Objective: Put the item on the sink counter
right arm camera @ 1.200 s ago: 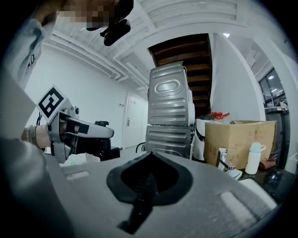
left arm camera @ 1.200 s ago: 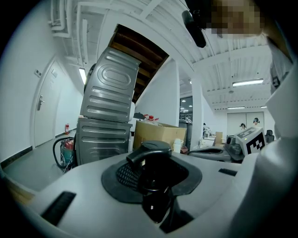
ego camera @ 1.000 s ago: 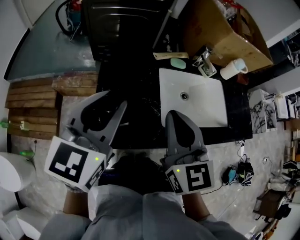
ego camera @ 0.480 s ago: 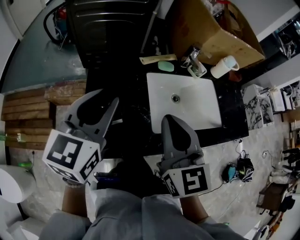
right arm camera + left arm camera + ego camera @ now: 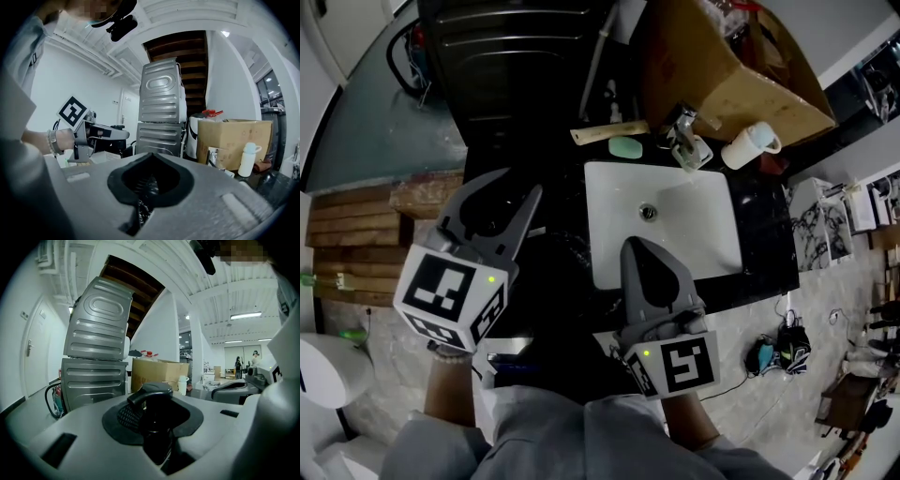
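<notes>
The left claw (image 5: 500, 197) grips the dark item (image 5: 151, 394), not yet set on the counter (image 5: 766, 211); the right claw (image 5: 639, 246) is closed.

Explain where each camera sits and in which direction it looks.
Head view: on the person's head, looking steeply down at the sink; both forearms, the left gripper and the right gripper show.
Left gripper view: on the left gripper, looking along its jaws, closed on a black item, toward the stacked grey machines.
Right gripper view: on the right gripper, along its shut jaws toward those machines; the left gripper shows at left.
Shared: both gripper views show the machines, cardboard box and white bottle.
</notes>
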A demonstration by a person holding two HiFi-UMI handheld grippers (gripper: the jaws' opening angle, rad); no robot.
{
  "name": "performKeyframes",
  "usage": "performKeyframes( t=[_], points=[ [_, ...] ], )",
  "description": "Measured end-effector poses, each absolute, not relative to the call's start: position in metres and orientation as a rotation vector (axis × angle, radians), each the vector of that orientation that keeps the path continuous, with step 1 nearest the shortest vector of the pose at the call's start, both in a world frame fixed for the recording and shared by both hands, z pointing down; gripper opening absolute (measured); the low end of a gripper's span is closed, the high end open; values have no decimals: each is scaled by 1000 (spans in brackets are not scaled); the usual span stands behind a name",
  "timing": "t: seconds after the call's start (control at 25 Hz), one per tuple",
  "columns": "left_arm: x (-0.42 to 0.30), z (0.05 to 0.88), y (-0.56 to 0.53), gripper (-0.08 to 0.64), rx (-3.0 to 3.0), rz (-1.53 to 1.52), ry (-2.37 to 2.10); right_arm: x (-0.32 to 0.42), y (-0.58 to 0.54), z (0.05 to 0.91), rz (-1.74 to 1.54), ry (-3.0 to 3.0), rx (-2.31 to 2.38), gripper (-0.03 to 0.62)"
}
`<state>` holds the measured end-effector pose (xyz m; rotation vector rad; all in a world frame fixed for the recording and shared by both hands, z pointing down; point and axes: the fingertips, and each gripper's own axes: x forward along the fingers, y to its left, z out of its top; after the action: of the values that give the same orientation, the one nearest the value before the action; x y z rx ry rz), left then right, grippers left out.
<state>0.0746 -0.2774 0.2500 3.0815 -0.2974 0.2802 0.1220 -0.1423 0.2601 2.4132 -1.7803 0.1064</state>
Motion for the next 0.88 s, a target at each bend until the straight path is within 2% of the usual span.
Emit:
performKeyframes(
  t=[0.88],
  points=[
    [184,308,-336,117,3058,373,-343,200,-152,290,203,-1816,2385,-3]
  ],
)
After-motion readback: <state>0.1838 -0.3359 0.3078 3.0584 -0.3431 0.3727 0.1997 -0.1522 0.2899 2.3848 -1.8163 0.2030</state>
